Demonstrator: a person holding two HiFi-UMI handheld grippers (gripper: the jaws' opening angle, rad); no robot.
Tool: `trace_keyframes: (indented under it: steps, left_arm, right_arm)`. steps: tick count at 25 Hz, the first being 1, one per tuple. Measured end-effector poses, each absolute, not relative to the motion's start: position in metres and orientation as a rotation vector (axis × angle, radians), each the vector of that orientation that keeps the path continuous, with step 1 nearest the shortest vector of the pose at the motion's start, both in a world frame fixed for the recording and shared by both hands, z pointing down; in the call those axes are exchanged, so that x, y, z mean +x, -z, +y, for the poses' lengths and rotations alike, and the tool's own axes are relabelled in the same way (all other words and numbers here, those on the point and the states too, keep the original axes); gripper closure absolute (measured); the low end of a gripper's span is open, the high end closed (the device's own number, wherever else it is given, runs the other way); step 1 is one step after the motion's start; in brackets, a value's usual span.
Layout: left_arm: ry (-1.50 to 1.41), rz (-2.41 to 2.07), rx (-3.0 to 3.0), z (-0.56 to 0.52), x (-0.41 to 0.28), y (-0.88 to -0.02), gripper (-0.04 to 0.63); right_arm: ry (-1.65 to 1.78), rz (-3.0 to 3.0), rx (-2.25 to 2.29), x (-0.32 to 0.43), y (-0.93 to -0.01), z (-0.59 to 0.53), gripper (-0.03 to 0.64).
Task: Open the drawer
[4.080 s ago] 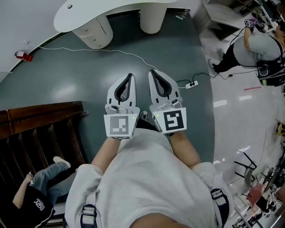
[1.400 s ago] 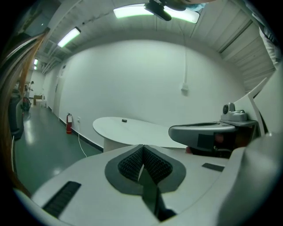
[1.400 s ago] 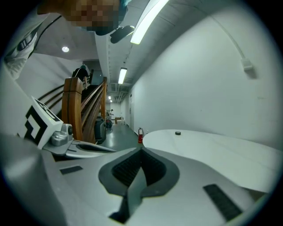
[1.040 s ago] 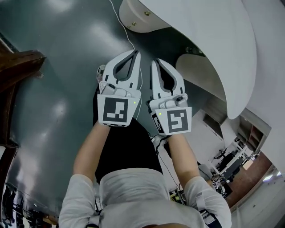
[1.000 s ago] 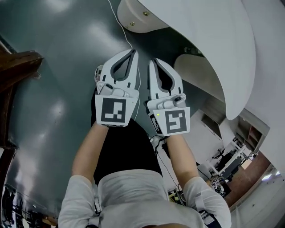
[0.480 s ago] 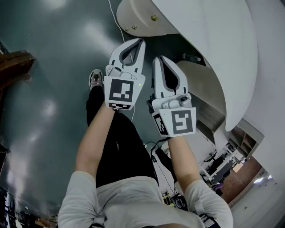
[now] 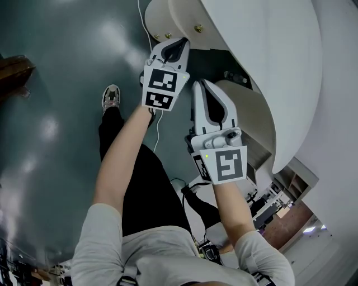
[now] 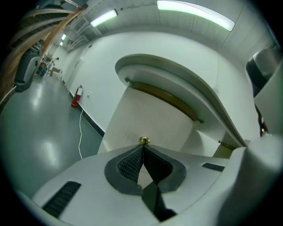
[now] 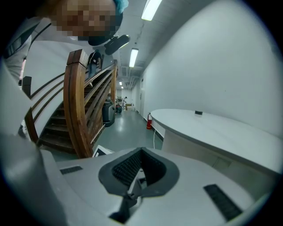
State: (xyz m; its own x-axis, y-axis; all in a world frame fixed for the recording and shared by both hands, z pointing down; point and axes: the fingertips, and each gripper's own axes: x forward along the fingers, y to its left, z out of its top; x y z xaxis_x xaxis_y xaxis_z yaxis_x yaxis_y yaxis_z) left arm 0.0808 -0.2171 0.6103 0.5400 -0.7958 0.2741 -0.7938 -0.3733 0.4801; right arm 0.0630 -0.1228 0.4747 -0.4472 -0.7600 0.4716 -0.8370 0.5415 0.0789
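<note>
A cream rounded drawer unit (image 7: 162,14) stands under the white curved desk (image 7: 268,50), with small gold knobs (image 7: 198,28) on its front. My left gripper (image 7: 180,42) is shut and empty, stretched out toward that front. In the left gripper view its closed tips (image 8: 143,147) sit just below one gold knob (image 8: 144,141) on the drawer unit (image 8: 154,117); I cannot tell whether they touch it. My right gripper (image 7: 202,84) is shut and empty, held back beside the left arm; in its own view the right gripper (image 9: 141,151) points past the desk (image 9: 212,128).
A white cable (image 7: 146,22) runs over the dark green floor. A second cream pedestal (image 7: 251,111) stands to the right under the desk. A wooden staircase (image 9: 79,106) rises to the left. A fire extinguisher (image 8: 76,96) stands by the wall. The person's shoe (image 7: 111,96) is below.
My left gripper has gone forward and down toward the drawer unit's knobs, now well ahead of the right one. The right gripper has barely shifted. Both stayed shut.
</note>
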Motion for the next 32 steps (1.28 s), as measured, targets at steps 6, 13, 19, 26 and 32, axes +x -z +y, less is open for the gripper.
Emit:
trace_keyframes:
  steps: [6, 13, 19, 26, 32]
  left_arm:
    - [0.043, -1.266, 2.178, -0.238, 0.096, -0.615, 0.589]
    - [0.137, -1.177, 2.085, -0.250, 0.108, -0.623, 0.588]
    - [0.261, -1.112, 2.033, -0.258, 0.103, -0.622, 0.468]
    - [0.370, -0.996, 1.981, -0.258, 0.109, -0.619, 0.463]
    - [0.357, -1.001, 1.955, -0.265, 0.116, -0.616, 0.445]
  right_arm:
    - [-0.235, -2.320, 1.283, 0.070, -0.477, -0.130, 0.603]
    - [-0.244, -2.320, 1.285, 0.083, -0.474, -0.136, 0.603]
    - [-0.258, -2.314, 1.278, 0.086, -0.476, -0.138, 0.603]
    - [-0.279, -2.309, 1.293, 0.093, -0.474, -0.144, 0.603]
    - [-0.271, -2.293, 1.315, 0.100, -0.469, -0.143, 0.603]
